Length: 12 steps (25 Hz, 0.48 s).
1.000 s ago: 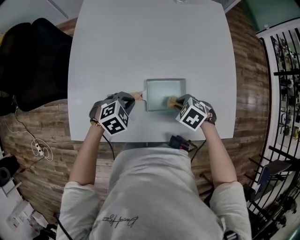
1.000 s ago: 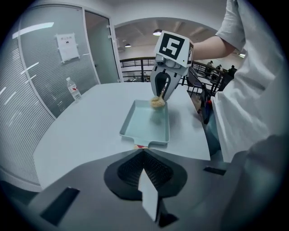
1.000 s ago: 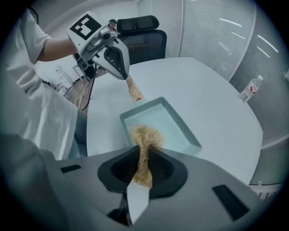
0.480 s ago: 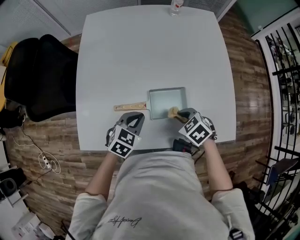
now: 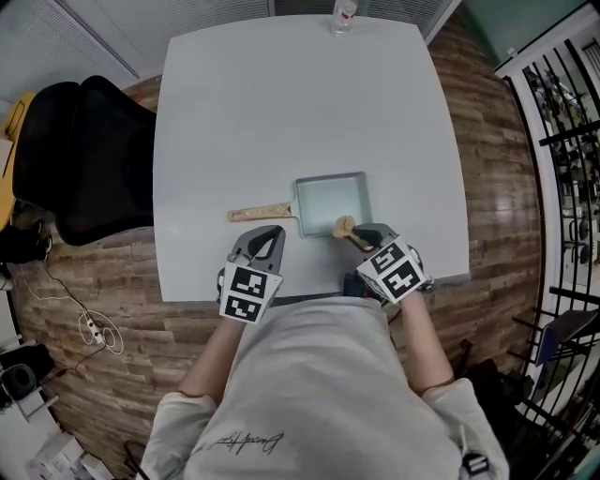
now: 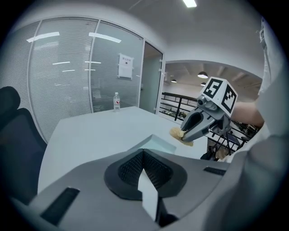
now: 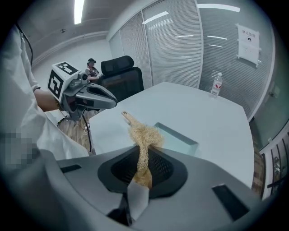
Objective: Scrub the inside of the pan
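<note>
Facing the near edge of a white table [image 5: 281, 103], holding a gripper in each hand. Looking down on a square pan [image 5: 330, 199] lying flat toward that near edge, its wooden handle [image 5: 258, 213] pointing left. Touching the pan with neither gripper, going by the left gripper view.

Clamping a tan, fibrous scrubber [image 7: 143, 140] in the right gripper [image 5: 356, 232], jaws closed on its lower end and the frayed tuft sticking out past the tips. Hovering that tuft over the pan's near right corner in the head view. Showing it lifted clear of the rim in the left gripper view. Pointing the right gripper down and in toward the pan.

Holding the left gripper [image 5: 270, 231] just on the near side of the handle, apart from it, tips aimed toward the far side of the table. Pressing its jaws fully together with nothing between them, the pads meeting in one seam in the left gripper view.

Also taking in a clear bottle [image 5: 343, 13] standing upright at the far edge of the table, well apart from the pan. Taking in a black chair [image 5: 84, 150] just off the table's left side, on a wood floor [image 5: 487, 141]. Catching a black railing [image 5: 562, 187] along the right and a thin cable [image 5: 66, 291] trailing over the floor at the left. Showing glass partitions [image 6: 67, 76] with blinds beyond the table in both gripper views. Wearing a light grey T-shirt [image 5: 309, 394].
</note>
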{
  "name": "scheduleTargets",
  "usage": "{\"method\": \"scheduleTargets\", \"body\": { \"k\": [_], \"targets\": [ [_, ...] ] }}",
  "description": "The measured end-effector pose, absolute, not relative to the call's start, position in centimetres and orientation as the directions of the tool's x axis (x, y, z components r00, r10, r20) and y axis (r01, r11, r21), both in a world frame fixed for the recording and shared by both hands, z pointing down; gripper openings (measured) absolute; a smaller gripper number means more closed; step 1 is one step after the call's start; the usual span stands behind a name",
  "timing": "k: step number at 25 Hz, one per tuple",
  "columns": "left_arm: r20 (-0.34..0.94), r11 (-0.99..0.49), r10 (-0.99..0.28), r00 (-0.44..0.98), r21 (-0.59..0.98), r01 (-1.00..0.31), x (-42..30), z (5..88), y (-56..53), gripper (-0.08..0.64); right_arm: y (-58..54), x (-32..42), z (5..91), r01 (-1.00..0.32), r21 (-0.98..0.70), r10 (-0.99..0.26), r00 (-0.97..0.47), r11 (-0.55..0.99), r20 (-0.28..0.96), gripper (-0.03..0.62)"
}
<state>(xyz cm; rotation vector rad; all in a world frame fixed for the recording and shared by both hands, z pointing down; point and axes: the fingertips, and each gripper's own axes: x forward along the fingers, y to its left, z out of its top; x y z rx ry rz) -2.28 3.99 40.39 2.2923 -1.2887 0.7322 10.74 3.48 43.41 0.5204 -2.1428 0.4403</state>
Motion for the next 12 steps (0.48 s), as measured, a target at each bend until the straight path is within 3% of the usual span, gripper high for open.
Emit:
{"method": "scheduleTargets", "body": {
  "k": [12],
  "targets": [
    [0.587, -0.491, -0.661, 0.468, 0.133, -0.861, -2.0, 39.9, 3.6, 0.011, 3.8, 9.2, 43.4, -0.493, -0.095, -0.227, -0.553, 0.865, 0.801, 0.069]
  ]
}}
